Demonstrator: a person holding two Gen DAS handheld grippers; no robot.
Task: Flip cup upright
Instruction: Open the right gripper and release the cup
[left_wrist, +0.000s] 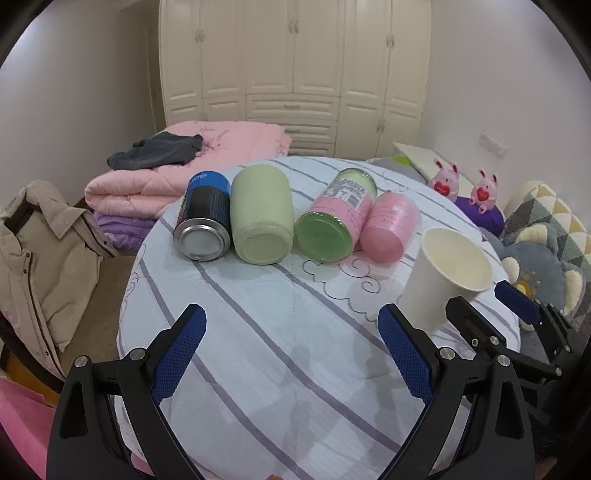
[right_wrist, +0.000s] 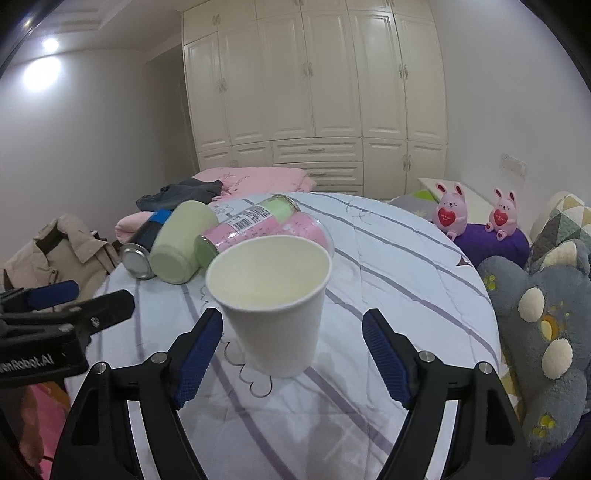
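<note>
1. R gripper (right_wrist: 291, 350): my jaws spread wide, blue pads either side of the paper cup (right_wrist: 273, 299) w/ visible gaps both sides. Nothing held.
2. Cup: white paper, standing mouth-up on the round table (right_wrist: 406, 266), base on the striped cloth. Inside looks empty. Sits between my R fingers, closer to the left pad.
3. L gripper (left_wrist: 291, 343): also wide open, nothing between the pads, only bare cloth in front. Seen from L cam, the cup (left_wrist: 443, 280) is off to the right, just beyond my right-side finger, w/ the R gripper's (left_wrist: 491, 299) black finger right against its lower wall; contact unclear.
4. Behind cup, a row lying on their sides: blue/black can (left_wrist: 203, 218), pale green cup (left_wrist: 262, 218), clear jar w/ pink label and green lid (left_wrist: 332, 221), pink cup (left_wrist: 388, 229). All side by side, touching or nearly so.
5. Further out: two pink bunny plushies (right_wrist: 450, 210) on a purple cushion right of table; grey plush (right_wrist: 543, 332) near right edge; folded pink quilt (left_wrist: 177, 177) w/ dark garment on top; beige coat (left_wrist: 44, 258) at left; cream wardrobe (right_wrist: 314, 92) on the back wall.
</note>
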